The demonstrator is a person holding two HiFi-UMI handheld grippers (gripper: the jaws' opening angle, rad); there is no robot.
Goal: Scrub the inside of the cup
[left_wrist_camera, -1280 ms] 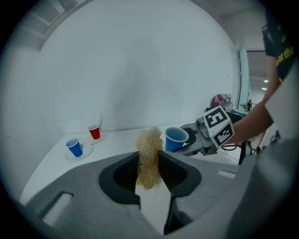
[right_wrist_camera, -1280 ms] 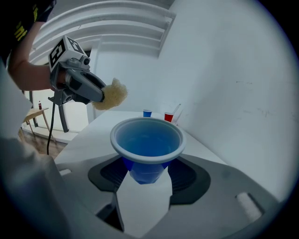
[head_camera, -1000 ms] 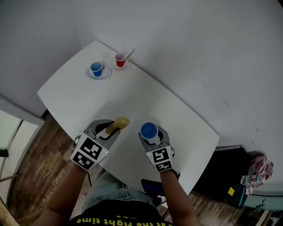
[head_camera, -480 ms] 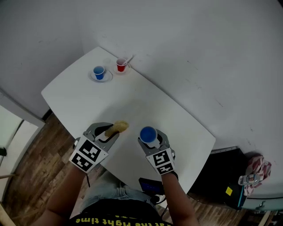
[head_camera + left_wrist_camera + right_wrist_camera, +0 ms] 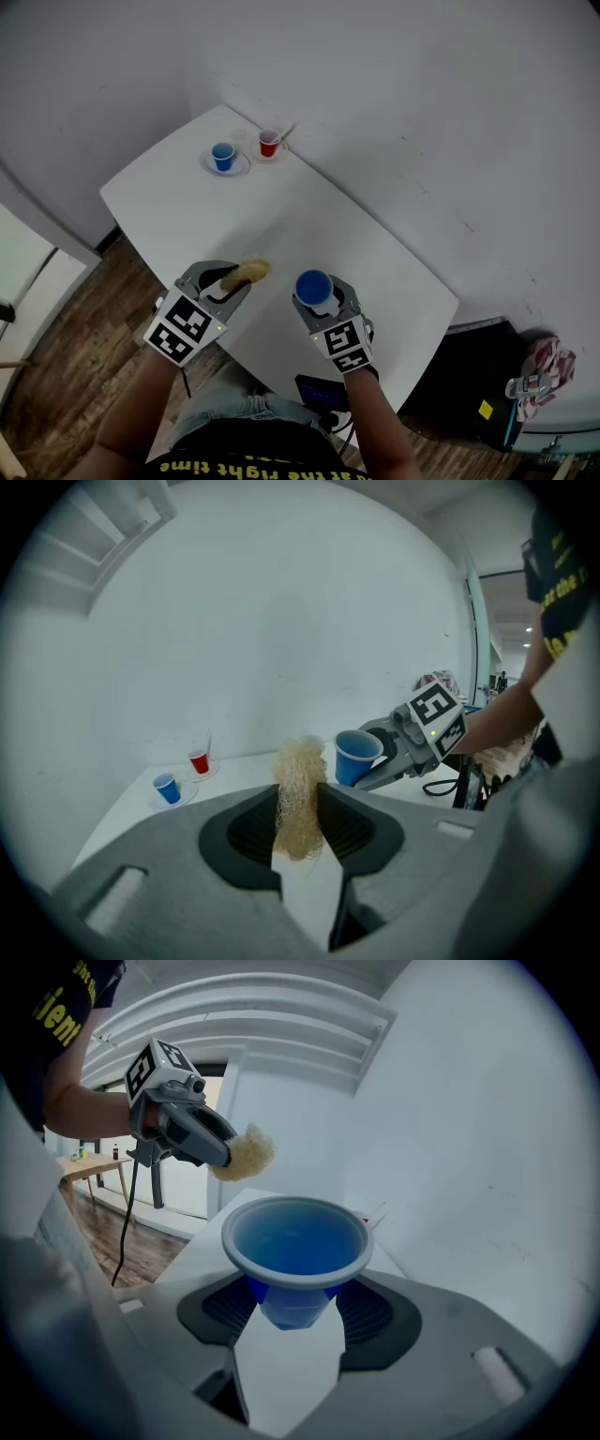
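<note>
A blue plastic cup (image 5: 314, 287) (image 5: 295, 1246) stands upright between the jaws of my right gripper (image 5: 316, 292) (image 5: 294, 1309), which is shut on it above the white table (image 5: 281, 225). Its inside looks empty. My left gripper (image 5: 234, 277) (image 5: 300, 808) is shut on a tan fibrous scrubber (image 5: 247, 273) (image 5: 299, 794). The scrubber sits a short way to the left of the cup, apart from it. In the left gripper view the cup (image 5: 355, 756) shows beyond the scrubber at the right; in the right gripper view the scrubber (image 5: 242, 1155) hangs above the cup's left rim.
At the table's far corner a small blue cup (image 5: 222, 156) and a small red cup (image 5: 269, 143) each stand on a saucer. The table's near edge runs just below my grippers. A dark cabinet (image 5: 469, 366) stands at the right, and wooden floor (image 5: 66, 347) shows at the left.
Both grippers have risen a little with their loads, keeping their spacing. The head view has shifted, so the table and the far cups sit further right and lower in the picture.
</note>
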